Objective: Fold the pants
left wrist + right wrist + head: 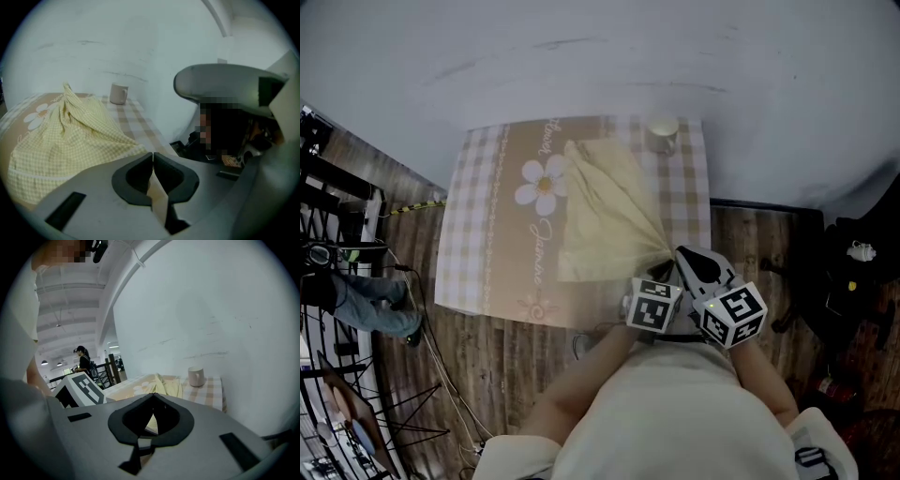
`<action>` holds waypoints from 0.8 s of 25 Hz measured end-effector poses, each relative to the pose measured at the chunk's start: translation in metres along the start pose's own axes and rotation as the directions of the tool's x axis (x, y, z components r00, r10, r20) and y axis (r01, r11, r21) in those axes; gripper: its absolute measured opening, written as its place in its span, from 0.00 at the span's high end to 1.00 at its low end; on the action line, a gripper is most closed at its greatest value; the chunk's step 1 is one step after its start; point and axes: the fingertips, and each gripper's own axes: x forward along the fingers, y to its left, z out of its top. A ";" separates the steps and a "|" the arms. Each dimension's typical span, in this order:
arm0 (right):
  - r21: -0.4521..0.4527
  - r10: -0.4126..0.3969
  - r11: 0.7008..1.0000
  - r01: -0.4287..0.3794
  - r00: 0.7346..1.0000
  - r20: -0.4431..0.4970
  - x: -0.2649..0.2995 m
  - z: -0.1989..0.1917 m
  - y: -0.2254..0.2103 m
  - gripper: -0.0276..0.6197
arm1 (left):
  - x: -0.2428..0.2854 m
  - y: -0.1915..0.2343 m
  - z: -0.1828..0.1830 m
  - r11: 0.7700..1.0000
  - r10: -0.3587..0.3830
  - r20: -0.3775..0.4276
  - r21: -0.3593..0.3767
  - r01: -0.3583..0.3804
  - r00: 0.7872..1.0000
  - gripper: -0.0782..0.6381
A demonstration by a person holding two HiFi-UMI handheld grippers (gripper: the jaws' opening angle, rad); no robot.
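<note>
My L gripper (664, 277), grey plastic w/ a black-and-white marker cube (654, 305) on it, is at the near right corner of the table. Its jaws are pressed together, w/ a thin strip of pale cloth pinched between them in the left gripper view (153, 164). That cloth is the pale yellow, fine-checked cotton pants (605, 202).

My R gripper (696, 265) sits just beside the L one, on its right, w/ its own marker cube (733, 314) nearly touching the other. In the right gripper view (153, 401) the jaw tips meet at the top. A fold of the same yellow fabric shows in the opening just behind them, so it's clamped on the pants too.

The pants lie on a beige and white gingham tablecloth (487, 216) w/ a white daisy print (542, 181). They're gathered to a narrow bunch at the grippers and fan out wider toward the far side. The far end reaches approx to the daisy and rises in a crumpled peak (70, 126).

A small whitish ceramic mug (662, 134) stands at the far right of the cloth, close to the pale wall (675, 56), near the pants but apart from them. From the R gripper it's seen beyond the fabric (196, 376).

Brown wood-plank floor (487, 356) runs round the table. A person (84, 363) stands far off in the background.
</note>
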 end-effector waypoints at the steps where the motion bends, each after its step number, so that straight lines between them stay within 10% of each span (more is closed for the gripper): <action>1: 0.002 -0.005 1.000 0.005 1.000 0.000 -0.001 0.000 -0.001 0.96 | 0.002 -0.001 -0.003 1.000 0.000 -0.016 0.007 0.000 1.000 0.87; 20: 0.007 -0.049 0.999 0.049 0.999 -0.001 -0.006 0.001 -0.011 0.96 | 0.008 -0.010 -0.020 0.994 -0.113 -0.065 -0.002 0.113 0.991 0.78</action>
